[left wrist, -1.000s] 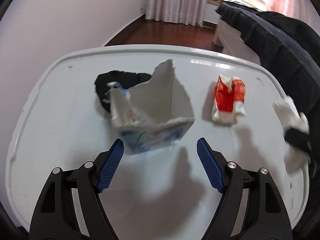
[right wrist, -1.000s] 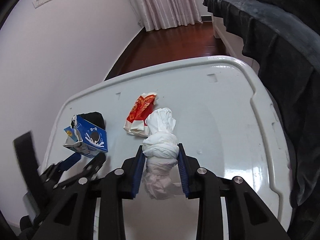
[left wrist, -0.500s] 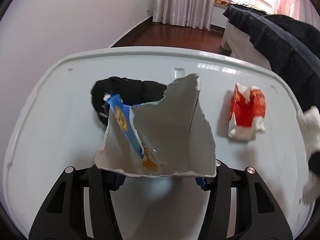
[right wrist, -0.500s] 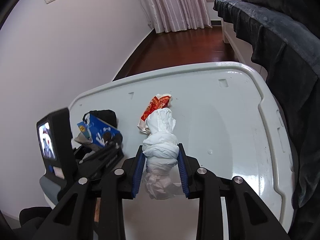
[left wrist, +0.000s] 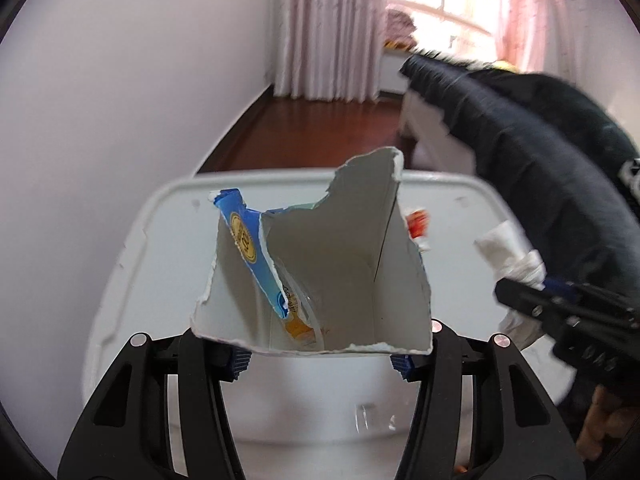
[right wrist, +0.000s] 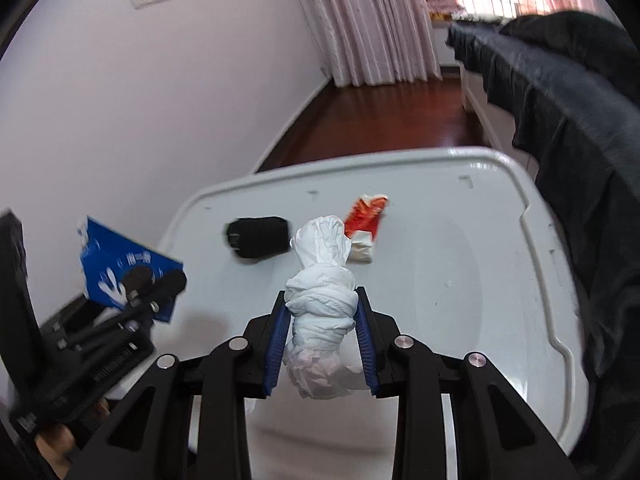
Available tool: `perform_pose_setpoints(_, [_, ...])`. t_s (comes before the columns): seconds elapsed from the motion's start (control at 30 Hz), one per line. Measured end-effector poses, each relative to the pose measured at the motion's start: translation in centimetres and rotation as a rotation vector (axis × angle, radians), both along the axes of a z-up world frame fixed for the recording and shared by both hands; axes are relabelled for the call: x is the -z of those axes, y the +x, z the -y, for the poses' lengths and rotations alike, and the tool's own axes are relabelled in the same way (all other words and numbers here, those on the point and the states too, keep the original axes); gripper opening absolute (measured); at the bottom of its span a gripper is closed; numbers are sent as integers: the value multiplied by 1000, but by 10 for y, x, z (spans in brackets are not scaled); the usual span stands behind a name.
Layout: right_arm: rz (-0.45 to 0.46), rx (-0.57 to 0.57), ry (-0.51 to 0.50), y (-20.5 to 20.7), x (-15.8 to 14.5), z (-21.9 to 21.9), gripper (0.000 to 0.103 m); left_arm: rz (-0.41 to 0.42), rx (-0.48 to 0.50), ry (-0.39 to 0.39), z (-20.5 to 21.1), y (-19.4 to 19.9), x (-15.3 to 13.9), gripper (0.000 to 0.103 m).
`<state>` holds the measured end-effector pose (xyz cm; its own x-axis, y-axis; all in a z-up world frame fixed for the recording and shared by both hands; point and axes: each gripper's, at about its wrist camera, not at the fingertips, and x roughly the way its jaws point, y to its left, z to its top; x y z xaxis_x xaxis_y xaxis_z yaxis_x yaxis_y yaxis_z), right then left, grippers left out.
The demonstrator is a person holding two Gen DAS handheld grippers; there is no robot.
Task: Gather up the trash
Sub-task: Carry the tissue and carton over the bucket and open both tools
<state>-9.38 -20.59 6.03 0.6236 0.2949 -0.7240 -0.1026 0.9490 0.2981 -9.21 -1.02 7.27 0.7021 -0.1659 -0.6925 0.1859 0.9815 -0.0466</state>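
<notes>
Above the white table [right wrist: 460, 264], left hand-held gripper [left wrist: 320, 362] grips torn carton [left wrist: 320, 264]; right hand-held gripper [right wrist: 322, 340] grips wadded tissue [right wrist: 320, 300]

Your right claw [right wrist: 322, 340] grips white tissue wad [right wrist: 322, 280] above white tabletop [right wrist: 460, 280]. Black bundle [right wrist: 258, 236], red wrapper [right wrist: 366, 220] lie there. Left claw [right wrist: 160, 292] holds blue carton [right wrist: 120, 268].

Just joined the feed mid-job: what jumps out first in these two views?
The torn blue box, open end toward the camera, fills the left wrist view, clamped in the left gripper above the white table. The right gripper squeezes a twisted white wad. On the table lie a red wrapper and a black bundle.
</notes>
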Motion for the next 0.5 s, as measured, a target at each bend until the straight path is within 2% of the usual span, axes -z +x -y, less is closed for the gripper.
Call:
perform_pose_setpoints(0.2, [111,8,-12,-79,-53,2,32,111,100,-16,-3,-72,-52,52])
perform_pose_setpoints(0.37, [187,-5,-29,-137,-90,1,32,155,153,-26,1,-116,-69,52])
perform_pose_setpoints(0.5, [197,-22,-24,-168,-97,-2,32,172,182,-15,5,-145,-69,52])
